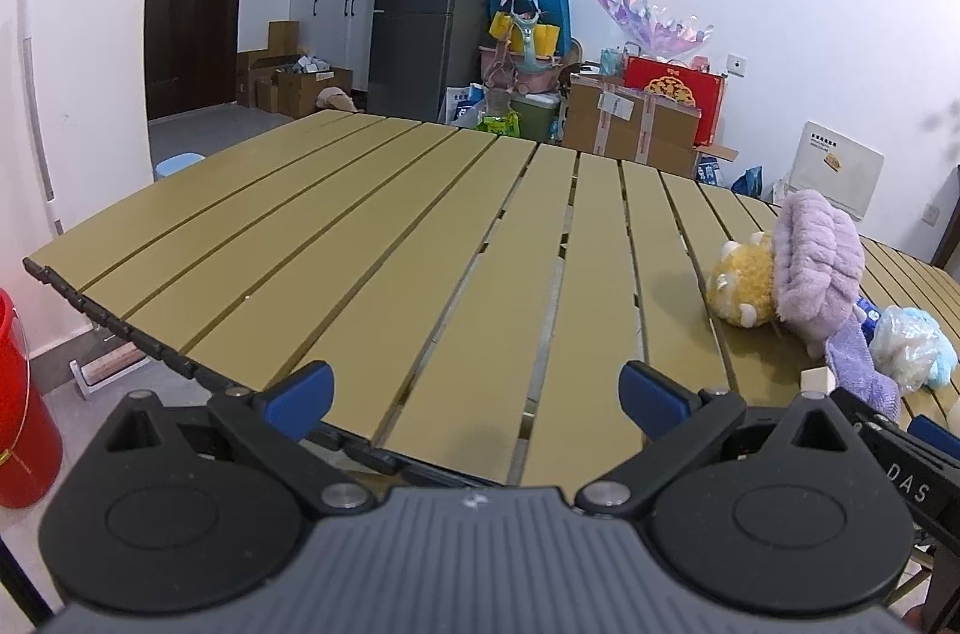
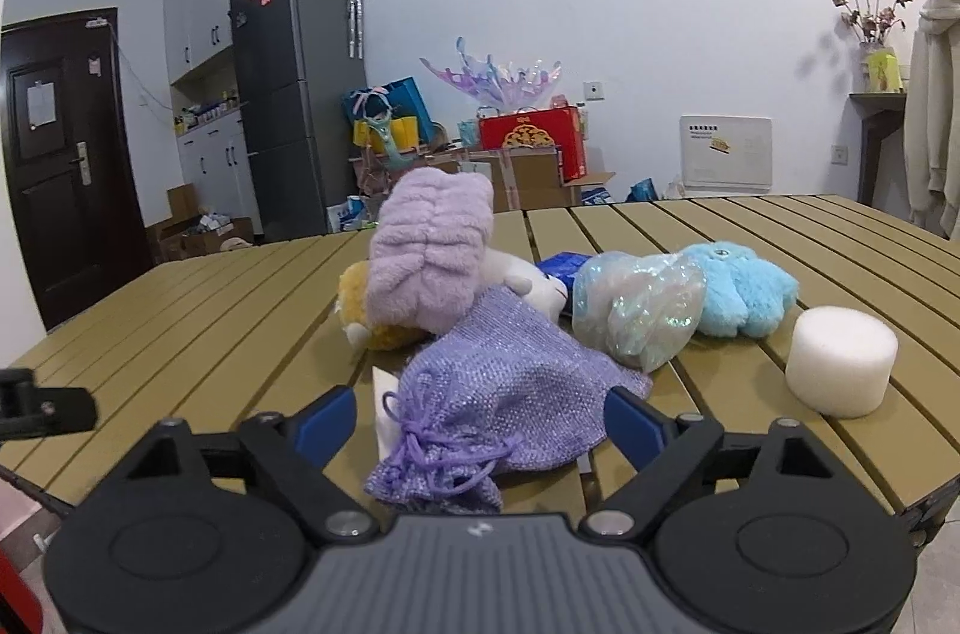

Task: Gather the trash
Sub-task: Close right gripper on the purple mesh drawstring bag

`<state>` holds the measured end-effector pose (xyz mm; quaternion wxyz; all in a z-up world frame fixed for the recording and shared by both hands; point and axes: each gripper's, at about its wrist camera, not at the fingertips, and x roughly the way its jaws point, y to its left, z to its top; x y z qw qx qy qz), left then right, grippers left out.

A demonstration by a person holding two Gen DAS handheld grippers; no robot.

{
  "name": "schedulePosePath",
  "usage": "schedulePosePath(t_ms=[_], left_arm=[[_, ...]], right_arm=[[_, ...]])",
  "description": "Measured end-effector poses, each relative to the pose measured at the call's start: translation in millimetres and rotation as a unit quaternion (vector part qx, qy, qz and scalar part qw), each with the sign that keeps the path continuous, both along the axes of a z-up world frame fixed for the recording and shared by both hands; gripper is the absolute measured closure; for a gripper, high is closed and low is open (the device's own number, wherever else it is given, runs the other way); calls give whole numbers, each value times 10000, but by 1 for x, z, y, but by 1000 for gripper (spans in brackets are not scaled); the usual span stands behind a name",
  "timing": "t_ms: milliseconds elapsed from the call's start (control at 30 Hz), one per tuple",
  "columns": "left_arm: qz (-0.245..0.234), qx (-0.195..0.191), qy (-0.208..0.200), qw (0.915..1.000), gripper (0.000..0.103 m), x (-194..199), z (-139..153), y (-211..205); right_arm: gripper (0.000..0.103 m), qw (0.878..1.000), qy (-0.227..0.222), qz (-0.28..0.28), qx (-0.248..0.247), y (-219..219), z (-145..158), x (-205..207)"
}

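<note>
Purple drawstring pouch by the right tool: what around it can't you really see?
- Right wrist view: the purple pouch covers most of a white flat thing.
- Same view: the dark blue packet is mostly behind the iridescent bag.
- Left wrist view: the red bucket is cut off by the left edge.

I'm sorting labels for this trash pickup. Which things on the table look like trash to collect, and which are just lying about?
Likely trash:
purple mesh pouch, between the open right hand-held gripper
crinkled plastic bag
foam cylinder
red bucket, probably the bin

Lying about:
lilac plush
yellow plush
blue plush
</note>
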<state>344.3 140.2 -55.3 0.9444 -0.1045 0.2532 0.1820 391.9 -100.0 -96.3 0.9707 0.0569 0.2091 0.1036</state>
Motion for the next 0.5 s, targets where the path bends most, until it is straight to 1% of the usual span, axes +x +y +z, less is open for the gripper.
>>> schedulePosePath(t_ms=[100, 167, 233, 267, 300, 333, 500], left_arm=[[27, -55, -9, 10000, 0, -1, 1, 3], [19, -64, -15, 10000, 0, -1, 2, 2], [-7, -56, -21, 10000, 0, 0, 2, 0], [-22, -49, -22, 10000, 0, 0, 2, -1], [-35, -44, -22, 10000, 0, -1, 2, -2], [-53, -41, -15, 10000, 0, 0, 2, -4], [-123, -32, -15, 9999, 0, 0, 2, -8]], right_arm=[[24, 9998, 67, -75, 172, -5, -2, 2], [29, 9995, 207, -42, 252, -9, -5, 5], [41, 9987, 269, 78, 432, -12, -7, 7], [44, 9985, 253, 128, 462, -12, -7, 6], [55, 9985, 224, 191, 463, -12, -6, 5], [62, 9983, 207, 284, 475, -11, -6, 4], [72, 9975, 173, 459, 509, -13, -3, 2]])
